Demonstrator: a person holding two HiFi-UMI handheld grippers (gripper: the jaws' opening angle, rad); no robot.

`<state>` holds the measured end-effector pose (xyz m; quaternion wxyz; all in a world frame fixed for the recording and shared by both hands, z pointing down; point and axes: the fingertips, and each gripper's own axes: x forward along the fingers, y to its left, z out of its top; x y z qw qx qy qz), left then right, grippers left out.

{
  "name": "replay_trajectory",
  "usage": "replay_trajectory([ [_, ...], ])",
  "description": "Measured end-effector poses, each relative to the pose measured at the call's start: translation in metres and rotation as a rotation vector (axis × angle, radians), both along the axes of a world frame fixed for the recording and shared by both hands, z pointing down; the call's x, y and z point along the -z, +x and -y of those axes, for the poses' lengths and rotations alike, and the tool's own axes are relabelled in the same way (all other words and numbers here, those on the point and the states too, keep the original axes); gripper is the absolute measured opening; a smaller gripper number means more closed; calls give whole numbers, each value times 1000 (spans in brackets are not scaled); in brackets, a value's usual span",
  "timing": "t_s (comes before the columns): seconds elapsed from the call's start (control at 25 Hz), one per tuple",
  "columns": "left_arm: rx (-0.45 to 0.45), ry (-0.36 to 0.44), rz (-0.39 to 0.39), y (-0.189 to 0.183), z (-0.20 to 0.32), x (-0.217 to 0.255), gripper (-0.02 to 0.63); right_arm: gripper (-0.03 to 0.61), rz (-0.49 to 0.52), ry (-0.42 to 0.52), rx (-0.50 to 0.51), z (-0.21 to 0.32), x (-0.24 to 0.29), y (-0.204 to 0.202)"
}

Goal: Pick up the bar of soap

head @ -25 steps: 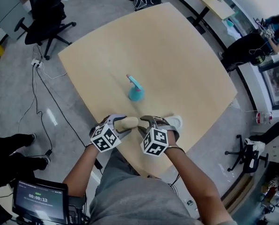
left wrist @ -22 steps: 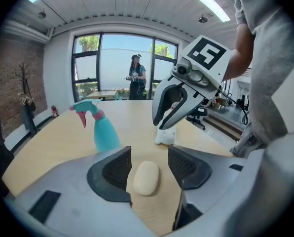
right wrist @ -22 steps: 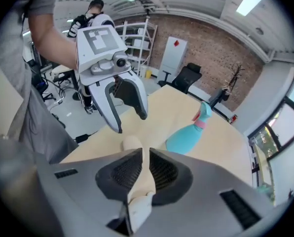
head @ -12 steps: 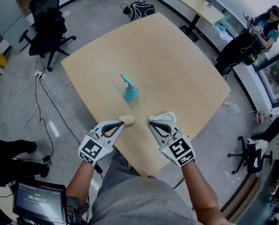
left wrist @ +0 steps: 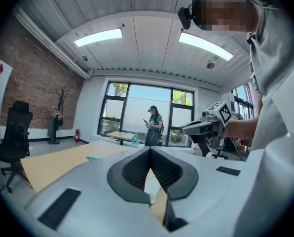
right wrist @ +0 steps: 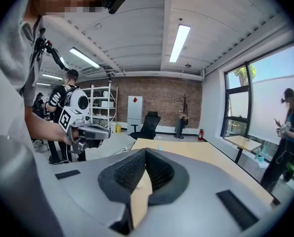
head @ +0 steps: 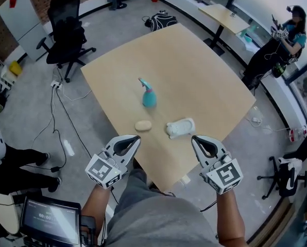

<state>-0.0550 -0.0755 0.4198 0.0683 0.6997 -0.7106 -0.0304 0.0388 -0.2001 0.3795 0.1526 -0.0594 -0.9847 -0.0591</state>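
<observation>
The left hand-held gripper (head: 133, 140) and the right hand-held gripper (head: 197, 140) are held up by the table's near corner. Each has its jaws pressed together on nothing. The beige bar of soap (head: 143, 125) lies on the table (head: 205, 81) close to its near left edge, just beside a white soap dish (head: 180, 128) but apart from it. A teal spray bottle (head: 149, 96) stands farther in. A good grasp probably means opening one gripper's jaws first, then lowering them across the soap's narrow width, clear of the dish.
</observation>
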Motion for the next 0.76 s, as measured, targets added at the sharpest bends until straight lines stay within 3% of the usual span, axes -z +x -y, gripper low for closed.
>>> replay_trajectory([
  [0.76,54,38,86,61,-110,43,5,6,98,-1,-182,-23,55,128],
])
